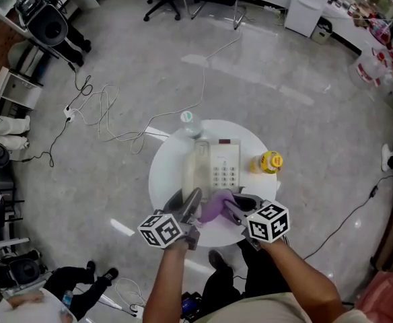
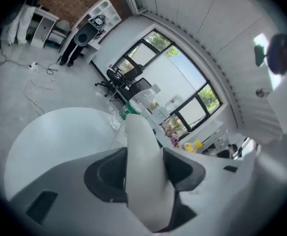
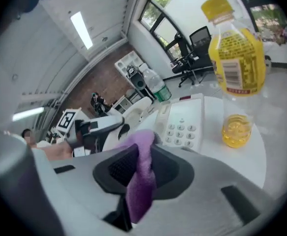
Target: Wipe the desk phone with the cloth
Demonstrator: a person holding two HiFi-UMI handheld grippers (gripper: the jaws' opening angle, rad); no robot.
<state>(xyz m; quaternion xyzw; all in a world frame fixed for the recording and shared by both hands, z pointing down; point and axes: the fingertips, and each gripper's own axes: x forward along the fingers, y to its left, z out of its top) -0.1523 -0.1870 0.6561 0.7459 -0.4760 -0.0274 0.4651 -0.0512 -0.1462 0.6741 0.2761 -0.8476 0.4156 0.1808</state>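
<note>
Fingers of the left gripper [image 2: 144, 173] pinch the handset [image 2: 141, 141] by the phone [image 3: 185, 124] on the counter [image 2: 55, 136], those of the right gripper [image 3: 142, 167] pinch the cloth [image 3: 143, 193] — best to hold the handset steady and run the cloth along its length in light, even strokes.
</note>
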